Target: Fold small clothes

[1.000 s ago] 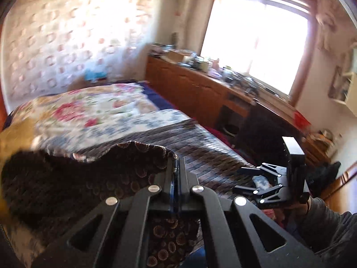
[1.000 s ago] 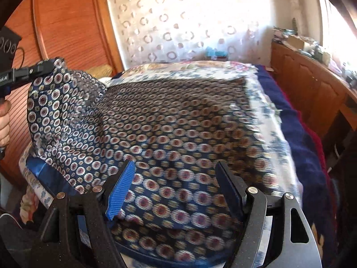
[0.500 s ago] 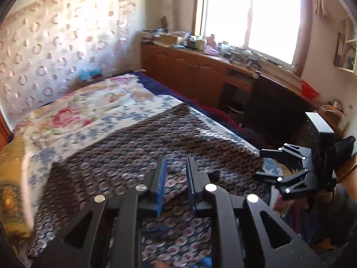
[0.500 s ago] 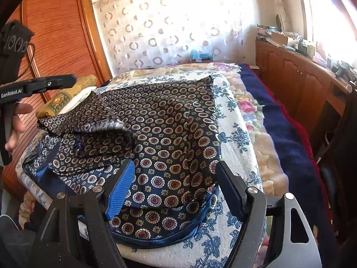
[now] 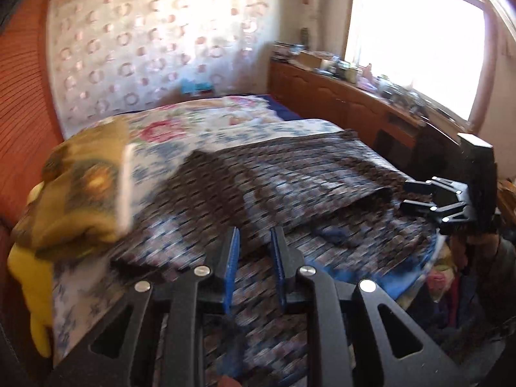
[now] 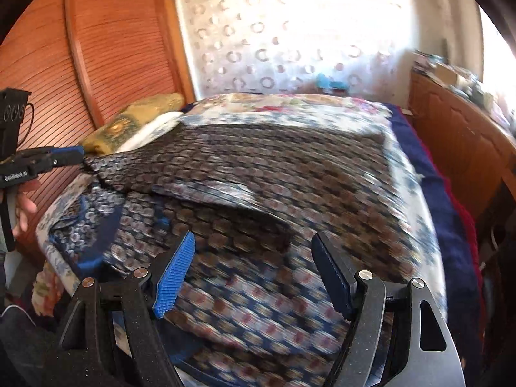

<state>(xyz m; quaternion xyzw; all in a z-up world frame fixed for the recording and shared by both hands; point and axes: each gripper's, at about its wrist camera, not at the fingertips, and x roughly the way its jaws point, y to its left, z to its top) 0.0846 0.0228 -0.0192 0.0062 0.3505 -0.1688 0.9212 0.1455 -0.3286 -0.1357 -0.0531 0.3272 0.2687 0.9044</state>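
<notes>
Lying part-folded on the bed [image 6: 416, 174], garment [image 6: 290, 174] looks thin, limp & slippery w/ both tongs, left [image 5: 254, 242] and right [image 6: 254, 254], released, so pinch hem/corner, not mid-panel.

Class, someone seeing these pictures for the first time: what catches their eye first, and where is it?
A dark garment dotted with circles lies spread over the floral bed, one flap folded across it. Both claws hang open above its near edge, the left claw narrowly and the right claw wide.
</notes>
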